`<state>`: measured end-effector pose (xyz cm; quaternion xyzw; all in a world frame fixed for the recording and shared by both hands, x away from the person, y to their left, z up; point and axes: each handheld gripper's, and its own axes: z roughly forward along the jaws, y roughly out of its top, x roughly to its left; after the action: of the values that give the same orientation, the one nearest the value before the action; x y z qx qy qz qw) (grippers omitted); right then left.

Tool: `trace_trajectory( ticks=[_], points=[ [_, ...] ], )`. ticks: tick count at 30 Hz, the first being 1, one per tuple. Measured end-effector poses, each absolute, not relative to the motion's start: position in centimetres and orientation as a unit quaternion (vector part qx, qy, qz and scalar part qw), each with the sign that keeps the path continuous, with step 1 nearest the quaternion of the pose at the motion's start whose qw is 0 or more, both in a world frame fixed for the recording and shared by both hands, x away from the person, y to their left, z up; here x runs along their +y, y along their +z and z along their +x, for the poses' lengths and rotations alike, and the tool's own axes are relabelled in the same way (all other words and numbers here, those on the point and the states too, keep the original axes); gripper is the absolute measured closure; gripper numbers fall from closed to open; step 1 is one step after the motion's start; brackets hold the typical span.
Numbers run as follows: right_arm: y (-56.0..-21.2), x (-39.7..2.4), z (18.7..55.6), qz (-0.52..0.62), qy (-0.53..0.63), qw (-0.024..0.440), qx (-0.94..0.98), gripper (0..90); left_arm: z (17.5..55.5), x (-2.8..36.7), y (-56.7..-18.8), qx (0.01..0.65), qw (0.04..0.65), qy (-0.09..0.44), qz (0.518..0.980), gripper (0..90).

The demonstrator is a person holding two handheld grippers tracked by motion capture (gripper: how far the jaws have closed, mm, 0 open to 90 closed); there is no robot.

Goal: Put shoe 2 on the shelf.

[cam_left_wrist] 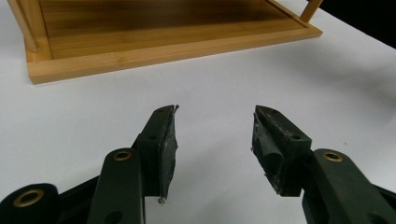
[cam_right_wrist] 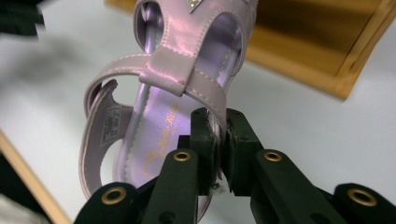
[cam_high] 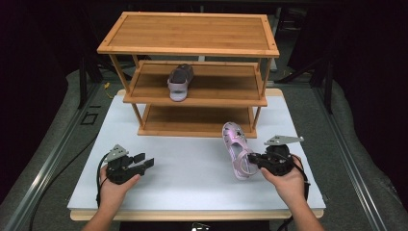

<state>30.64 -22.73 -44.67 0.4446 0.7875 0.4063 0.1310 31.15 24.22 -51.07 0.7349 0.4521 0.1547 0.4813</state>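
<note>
A lilac sandal (cam_high: 237,147) hangs tilted over the white table top, right of the middle; my right gripper (cam_high: 256,159) is shut on its side strap. Close up in the right gripper view, the sandal (cam_right_wrist: 177,84) has its strap pinched between the two jaws of my right gripper (cam_right_wrist: 223,140). A second, matching sandal (cam_high: 180,82) lies on the middle shelf of the wooden rack (cam_high: 192,33). At the front left of the table rests my left gripper (cam_high: 144,161), open. The left gripper (cam_left_wrist: 215,135) holds nothing and faces the rack's bottom shelf (cam_left_wrist: 154,37).
The three-tier bamboo rack stands at the back of the white table (cam_high: 192,173); its top and bottom shelves are bare. The table's front wooden edge (cam_high: 192,215) runs between the person's forearms. Dark floor surrounds the table.
</note>
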Motion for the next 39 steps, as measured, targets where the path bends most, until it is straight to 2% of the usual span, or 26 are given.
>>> trace_trajectory(
  ticks=[1,5,7,8,10,18,27,30,35,36,39],
  points=[
    [-44.7,-22.7,30.6,0.445,0.406,0.131,0.787,83.0,31.2,24.2,-51.1,0.452,0.481,0.155,0.735,49.3],
    [-45.7,-23.2,28.4,0.460,0.498,0.178,0.713,83.0,31.2,24.4,-51.1,0.455,0.482,0.157,0.732,49.3],
    [-45.9,-23.2,28.1,0.463,0.508,0.186,0.702,83.1,31.2,24.5,-51.2,0.456,0.485,0.156,0.730,49.2],
    [-46.5,-23.1,27.2,0.473,0.516,0.215,0.681,83.1,31.2,24.5,-51.2,0.457,0.485,0.157,0.729,49.0],
    [-46.5,-22.9,26.9,0.476,0.514,0.231,0.675,83.1,31.1,24.5,-51.2,0.456,0.486,0.158,0.728,48.9],
    [-44.9,-21.9,27.6,0.472,0.524,0.242,0.666,83.1,31.1,24.5,-51.0,0.461,0.494,0.162,0.719,47.6],
    [-39.0,-18.3,32.0,0.445,0.521,0.253,0.684,83.1,31.1,24.4,-51.0,0.457,0.492,0.158,0.724,47.4],
    [-36.9,-16.4,34.8,0.448,0.507,0.249,0.693,83.1,31.1,24.4,-51.1,0.455,0.491,0.156,0.726,47.4],
    [-35.3,-14.0,38.1,0.458,0.490,0.253,0.697,83.1,31.2,24.5,-51.1,0.456,0.491,0.154,0.726,47.4],
    [-35.1,-13.4,38.7,0.469,0.476,0.268,0.694,83.1,31.2,24.5,-51.1,0.456,0.491,0.154,0.726,47.5],
    [-34.9,-12.5,39.9,0.478,0.475,0.262,0.691,83.1,31.2,24.6,-51.2,0.456,0.493,0.151,0.726,47.5]
  ],
)
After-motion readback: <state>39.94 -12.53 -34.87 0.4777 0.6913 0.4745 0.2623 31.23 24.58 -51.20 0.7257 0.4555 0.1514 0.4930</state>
